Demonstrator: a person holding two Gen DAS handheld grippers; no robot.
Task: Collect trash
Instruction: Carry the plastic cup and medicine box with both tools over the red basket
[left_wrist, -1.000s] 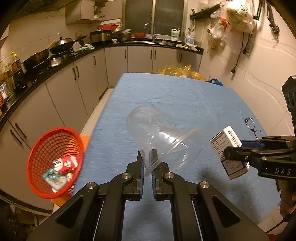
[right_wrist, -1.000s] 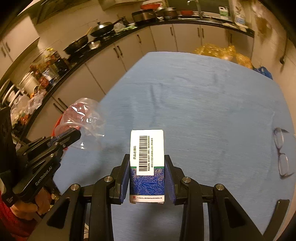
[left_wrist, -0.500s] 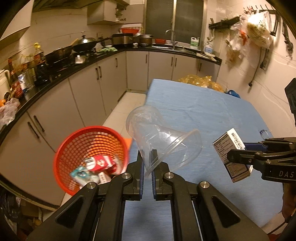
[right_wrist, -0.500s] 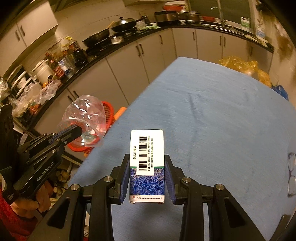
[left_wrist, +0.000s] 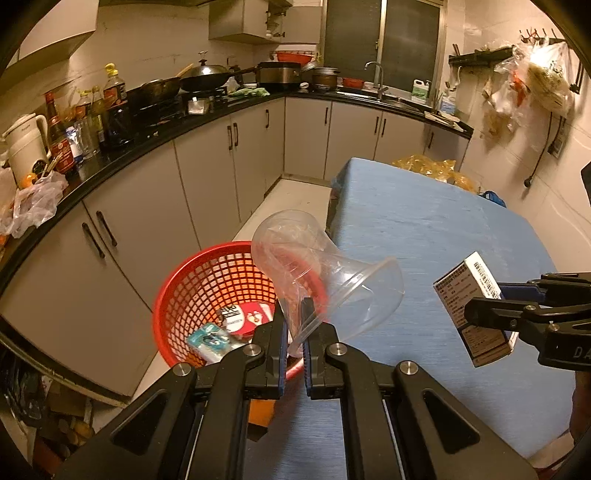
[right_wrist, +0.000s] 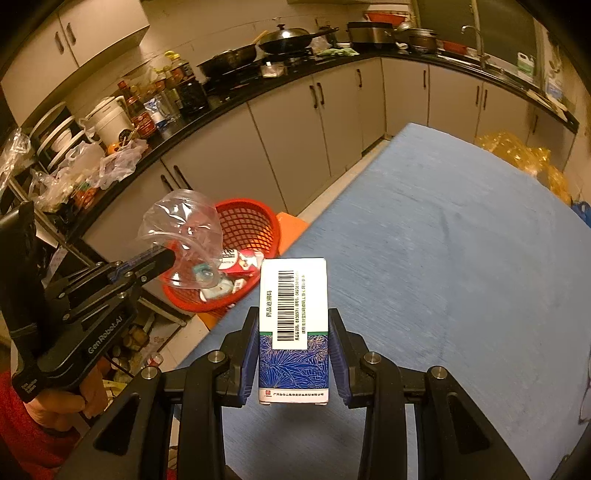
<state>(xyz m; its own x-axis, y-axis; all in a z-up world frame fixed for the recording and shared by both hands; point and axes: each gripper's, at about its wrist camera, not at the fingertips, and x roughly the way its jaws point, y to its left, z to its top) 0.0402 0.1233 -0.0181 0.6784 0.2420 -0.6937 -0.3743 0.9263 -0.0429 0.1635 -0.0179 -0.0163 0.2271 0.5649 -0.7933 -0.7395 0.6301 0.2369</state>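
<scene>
- Left wrist view: left gripper (left_wrist: 293, 332) clamped tight on the rim of a clear plastic cup (left_wrist: 317, 273), tilted on its side above the near edge of a red mesh basket (left_wrist: 192, 291). Basket on the floor beside the blue table (left_wrist: 424, 229), holding small cartons (left_wrist: 236, 325). Right gripper (left_wrist: 491, 306) at frame right, gripping a small box (left_wrist: 472, 306) over the table.
- Right wrist view: right gripper (right_wrist: 293, 350) closed on the upright box (right_wrist: 293, 325), barcode up, above the table's (right_wrist: 443, 258) near left edge. Cup (right_wrist: 184, 236) pinched by the left gripper (right_wrist: 162, 258), held over the basket (right_wrist: 247, 229). Hand (right_wrist: 70, 402) on the left gripper's handle.
</scene>
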